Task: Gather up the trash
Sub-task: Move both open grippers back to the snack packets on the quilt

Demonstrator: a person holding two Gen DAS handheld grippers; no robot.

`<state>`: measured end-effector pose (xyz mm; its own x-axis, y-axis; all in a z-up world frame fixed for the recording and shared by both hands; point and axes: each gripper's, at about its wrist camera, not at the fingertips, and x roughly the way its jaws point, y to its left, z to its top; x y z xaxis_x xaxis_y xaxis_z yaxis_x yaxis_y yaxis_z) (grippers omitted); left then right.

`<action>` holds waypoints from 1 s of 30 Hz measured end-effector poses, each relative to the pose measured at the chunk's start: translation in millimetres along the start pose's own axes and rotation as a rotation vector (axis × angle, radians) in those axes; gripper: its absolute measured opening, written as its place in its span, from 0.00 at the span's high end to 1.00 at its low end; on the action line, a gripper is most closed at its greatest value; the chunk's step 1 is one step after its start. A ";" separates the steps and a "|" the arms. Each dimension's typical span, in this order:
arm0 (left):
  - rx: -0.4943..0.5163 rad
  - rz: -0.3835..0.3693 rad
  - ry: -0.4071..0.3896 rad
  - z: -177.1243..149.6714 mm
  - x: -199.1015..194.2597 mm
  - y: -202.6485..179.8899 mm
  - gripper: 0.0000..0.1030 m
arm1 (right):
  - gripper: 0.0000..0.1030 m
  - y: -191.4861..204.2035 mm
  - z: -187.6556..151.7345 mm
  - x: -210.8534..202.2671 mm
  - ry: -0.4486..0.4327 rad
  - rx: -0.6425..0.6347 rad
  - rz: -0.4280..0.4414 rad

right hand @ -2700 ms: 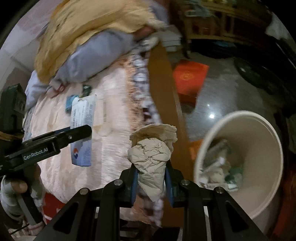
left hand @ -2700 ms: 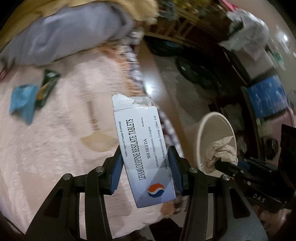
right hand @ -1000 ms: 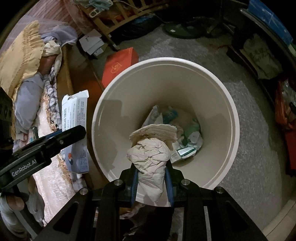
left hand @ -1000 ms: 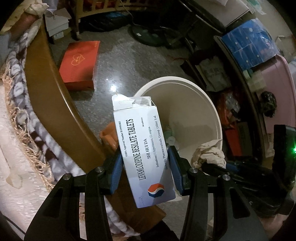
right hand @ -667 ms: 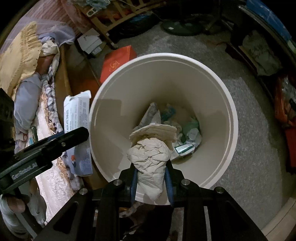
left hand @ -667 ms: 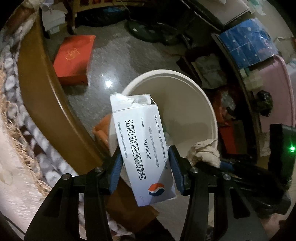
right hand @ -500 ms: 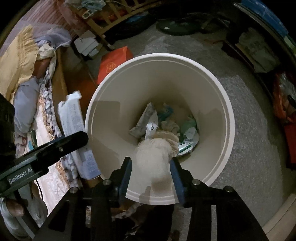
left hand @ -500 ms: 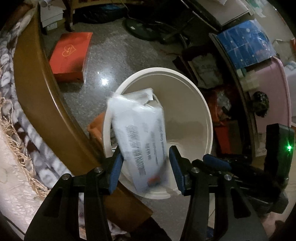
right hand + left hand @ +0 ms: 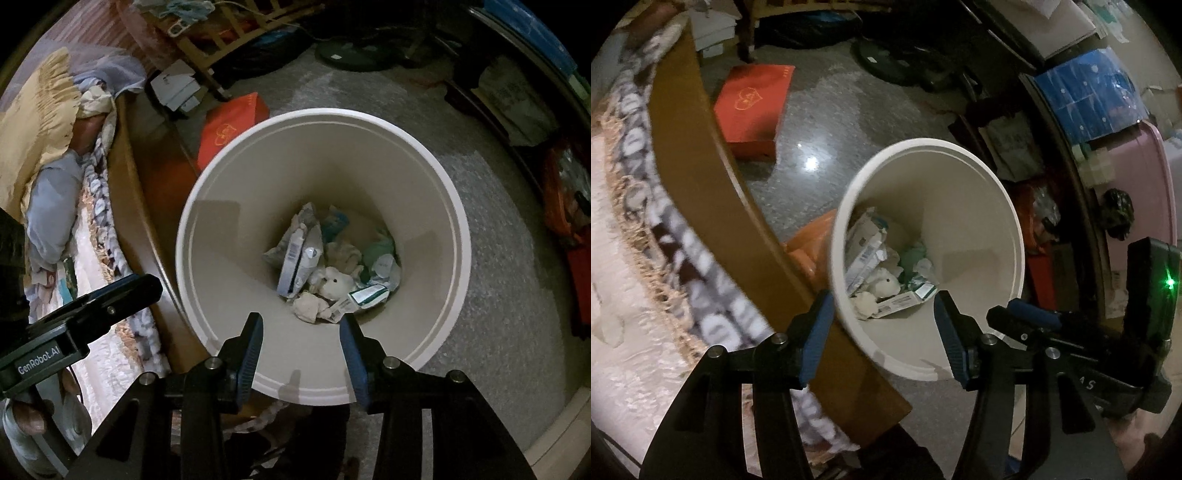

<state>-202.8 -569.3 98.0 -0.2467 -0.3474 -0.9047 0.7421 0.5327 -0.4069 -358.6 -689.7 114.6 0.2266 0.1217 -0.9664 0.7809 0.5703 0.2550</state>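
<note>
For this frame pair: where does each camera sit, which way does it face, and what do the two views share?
Left wrist: on the left gripper, looking steeply down at the bin and bed edge; its open, empty fingers and the right gripper show.
Right wrist: on the right gripper, looking down into the bin; its open fingers, the left gripper and a hand show.
Shared: bin, its trash, red box.

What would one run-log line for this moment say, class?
left gripper: open, empty | right gripper: open, empty | bin: tablet box, tissue wad inside
</note>
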 end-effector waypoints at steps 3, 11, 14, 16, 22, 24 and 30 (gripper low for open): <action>-0.020 0.025 -0.023 -4.1 -11.8 11.5 0.47 | 0.60 13.7 1.4 -2.1 -0.004 -0.034 0.007; -0.119 0.114 -0.075 -19.5 -36.5 60.6 0.47 | 0.60 67.9 3.3 4.5 -0.002 -0.157 0.020; -0.163 0.144 -0.095 -28.5 -49.2 87.8 0.47 | 0.60 93.5 2.4 8.8 0.001 -0.221 0.032; -0.189 0.165 -0.109 -35.1 -58.1 104.9 0.47 | 0.59 111.0 1.4 12.4 0.004 -0.262 0.041; -0.320 0.221 -0.165 -59.4 -91.1 171.3 0.47 | 0.57 173.5 -5.9 28.4 0.033 -0.410 0.071; -0.384 0.239 -0.186 -70.4 -103.6 198.9 0.47 | 0.56 197.0 -9.0 36.3 0.047 -0.455 0.086; -0.519 0.290 -0.238 -92.4 -135.2 267.6 0.47 | 0.55 254.9 -16.5 55.0 0.077 -0.541 0.128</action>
<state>-28.5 -308.5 99.8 0.1081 -0.2630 -0.9587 0.3450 0.9144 -0.2119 -156.7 -524.1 125.8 0.2411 0.2644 -0.9338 0.3353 0.8802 0.3358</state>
